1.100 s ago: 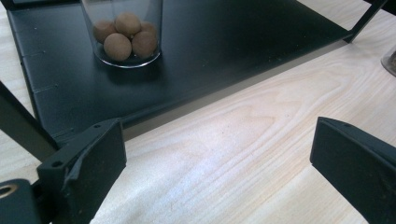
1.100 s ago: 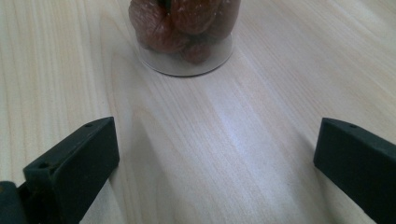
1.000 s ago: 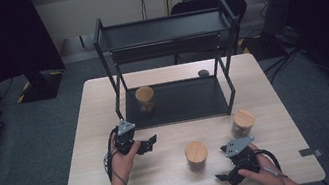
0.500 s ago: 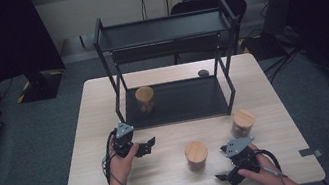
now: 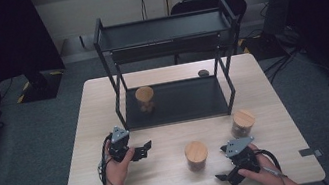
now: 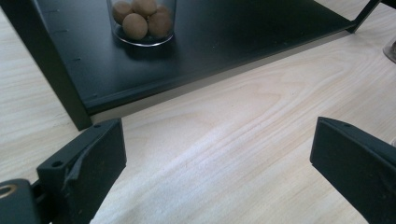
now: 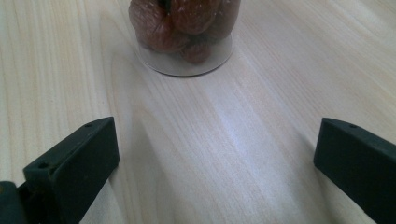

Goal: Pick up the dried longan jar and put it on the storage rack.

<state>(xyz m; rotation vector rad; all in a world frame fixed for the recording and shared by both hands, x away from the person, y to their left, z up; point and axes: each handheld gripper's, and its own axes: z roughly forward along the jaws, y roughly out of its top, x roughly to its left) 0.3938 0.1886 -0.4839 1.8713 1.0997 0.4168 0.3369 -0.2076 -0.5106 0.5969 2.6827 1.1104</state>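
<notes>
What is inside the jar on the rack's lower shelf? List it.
The jar on the lower shelf holds round tan balls, about four showing through the glass in the left gripper view. Its wooden lid covers the top, so any more beneath stay hidden.

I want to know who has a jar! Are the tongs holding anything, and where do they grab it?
Nothing is held. The left tongs and right tongs both gape open over bare table, apart from the jars.
</notes>
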